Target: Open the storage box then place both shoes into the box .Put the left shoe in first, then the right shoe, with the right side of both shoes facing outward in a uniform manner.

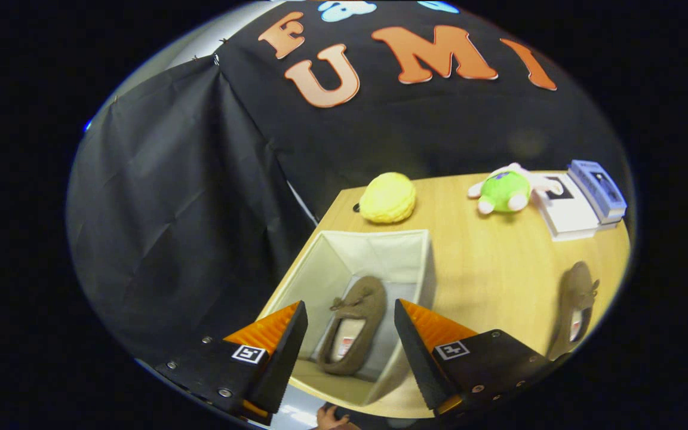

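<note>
Hovering above the storage box (374, 251), the gripper (350, 334) is released, its fingers spread apart and grasping nothing. Between them, one brown shoe (353, 325) lies inside the open box, leaning against its wall, apparently the left shoe placed first. The second shoe (577, 304) waits on the table (487, 269), well apart. Beyond sit a yellow plush (387, 197) and a green toy (505, 190).

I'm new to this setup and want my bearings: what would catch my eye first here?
First the open storage box on the wooden table, with one brown shoe lying inside it, seen between the open gripper fingers. The second brown shoe lies on the table beside the box. Beyond the box sit a yellow plush and a green plush toy.
</note>
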`<state>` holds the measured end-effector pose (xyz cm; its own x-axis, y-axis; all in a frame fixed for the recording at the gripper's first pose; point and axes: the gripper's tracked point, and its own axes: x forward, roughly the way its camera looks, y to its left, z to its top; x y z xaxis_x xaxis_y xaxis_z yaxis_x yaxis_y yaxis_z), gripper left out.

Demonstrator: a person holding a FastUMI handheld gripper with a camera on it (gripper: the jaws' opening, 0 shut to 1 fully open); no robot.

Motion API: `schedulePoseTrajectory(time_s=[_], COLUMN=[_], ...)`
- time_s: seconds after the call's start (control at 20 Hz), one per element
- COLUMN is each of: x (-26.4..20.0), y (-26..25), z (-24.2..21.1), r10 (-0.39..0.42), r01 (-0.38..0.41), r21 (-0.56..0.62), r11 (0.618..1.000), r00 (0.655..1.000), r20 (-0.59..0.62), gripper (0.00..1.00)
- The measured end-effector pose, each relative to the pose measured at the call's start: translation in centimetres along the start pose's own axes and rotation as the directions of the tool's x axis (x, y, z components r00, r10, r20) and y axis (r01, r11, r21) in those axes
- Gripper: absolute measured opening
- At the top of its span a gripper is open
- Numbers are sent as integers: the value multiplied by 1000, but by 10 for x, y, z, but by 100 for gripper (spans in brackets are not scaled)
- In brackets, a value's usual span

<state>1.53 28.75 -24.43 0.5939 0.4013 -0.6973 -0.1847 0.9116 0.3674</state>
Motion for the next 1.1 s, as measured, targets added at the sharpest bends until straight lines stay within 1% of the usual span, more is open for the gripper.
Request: schedulePoseTrajectory(time_s=[0.05,0.15,0.3,0.45,0.55,0.7,0.9,1.1], x=[-8,-27,-48,-60,-68,-75,-83,-81], y=[-17,-50,-99,-153,-178,-220,-258,-292], z=[3,8,9,2,-2,-15,-39,-68], r10=[-29,-62,-106,-195,-225,-293,-338,-349], r01=[29,64,106,194,225,293,338,351], r21=[-14,-20,2,12,17,8,14,43], r11=[999,998,994,981,974,956,941,935], r00=[999,996,992,979,973,955,941,936], r20=[27,61,65,61,56,48,9,-50], gripper=[92,96,97,97,97,97,97,97])
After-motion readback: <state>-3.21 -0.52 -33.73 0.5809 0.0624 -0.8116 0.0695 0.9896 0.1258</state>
